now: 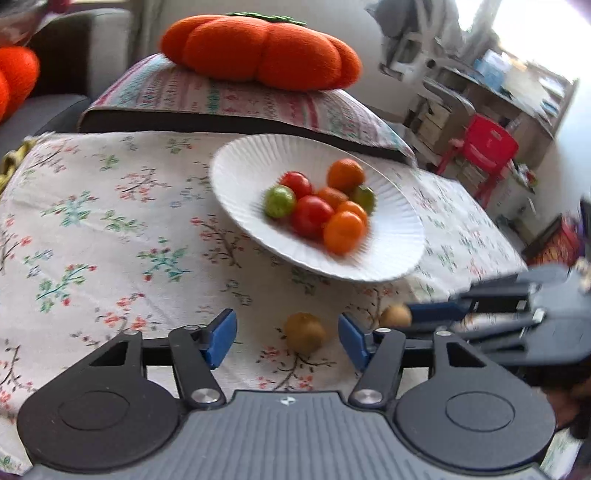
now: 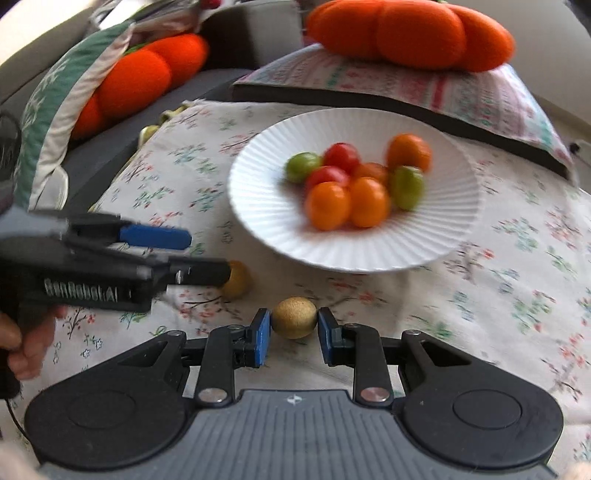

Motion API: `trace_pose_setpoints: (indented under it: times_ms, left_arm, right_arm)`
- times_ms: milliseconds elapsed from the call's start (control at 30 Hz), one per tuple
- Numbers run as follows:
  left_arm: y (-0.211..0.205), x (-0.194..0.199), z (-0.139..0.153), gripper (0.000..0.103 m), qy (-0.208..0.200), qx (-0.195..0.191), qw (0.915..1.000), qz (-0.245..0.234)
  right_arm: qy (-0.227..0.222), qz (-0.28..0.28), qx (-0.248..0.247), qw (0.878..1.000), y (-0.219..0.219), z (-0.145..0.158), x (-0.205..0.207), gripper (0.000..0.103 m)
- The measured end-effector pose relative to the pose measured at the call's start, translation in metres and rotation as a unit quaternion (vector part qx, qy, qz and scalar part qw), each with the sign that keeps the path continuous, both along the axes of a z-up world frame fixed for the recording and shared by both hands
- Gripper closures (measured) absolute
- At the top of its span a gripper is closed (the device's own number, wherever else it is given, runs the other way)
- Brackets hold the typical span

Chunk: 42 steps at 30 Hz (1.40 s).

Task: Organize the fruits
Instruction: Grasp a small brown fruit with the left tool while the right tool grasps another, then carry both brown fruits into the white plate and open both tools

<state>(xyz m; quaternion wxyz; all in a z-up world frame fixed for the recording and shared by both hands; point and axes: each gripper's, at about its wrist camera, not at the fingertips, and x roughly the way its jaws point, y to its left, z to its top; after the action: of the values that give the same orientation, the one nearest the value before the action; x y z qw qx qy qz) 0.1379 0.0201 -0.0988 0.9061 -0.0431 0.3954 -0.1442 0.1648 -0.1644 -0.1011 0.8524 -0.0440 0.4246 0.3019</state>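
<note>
Two small brown round fruits lie on the floral cloth in front of a white ribbed plate, which holds several red, orange and green fruits. My right gripper is shut on one brown fruit, its blue pads pressing both sides. My left gripper is open. The other brown fruit sits between its fingers, with gaps on both sides. In the right wrist view the left gripper's dark finger half hides that fruit.
Behind the plate, an orange pumpkin cushion rests on a patterned pillow. More orange cushions lie on the grey sofa at the left. A red chair and shelves stand beyond the table's right edge. A person's hand grips the left tool.
</note>
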Motion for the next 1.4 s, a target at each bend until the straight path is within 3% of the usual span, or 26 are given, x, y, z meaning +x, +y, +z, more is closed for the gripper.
trace_pose_setpoints:
  times_ms: [267, 400, 633, 1100, 1400]
  left_arm:
    - [-0.024, 0.003, -0.016, 0.077, -0.017, 0.047, 0.9983, -0.028]
    - [-0.025, 0.003, -0.016, 0.094, -0.024, 0.058, 0.9977, -0.025]
    - [-0.028, 0.001, -0.014, 0.095, -0.026, 0.069, 0.9970, -0.023]
    - [0.000, -0.003, 0.019, 0.095, -0.046, 0.026, 0.9985, 0.015]
    - [0.017, 0.003, 0.034, 0.095, -0.058, 0.009, 0.9974, 0.043]
  right_arm:
    - [0.003, -0.032, 0.017, 0.999, -0.023, 0.011, -0.001, 0.078]
    - [0.002, -0.031, 0.019, 0.999, -0.019, 0.010, 0.002, 0.078]
    - [0.000, -0.026, 0.019, 0.999, -0.018, 0.012, 0.001, 0.078]
    - [-0.010, -0.033, 0.041, 0.999, -0.034, 0.027, -0.001, 0.078]
    - [-0.019, -0.070, 0.059, 0.996, -0.057, 0.037, 0.008, 0.078]
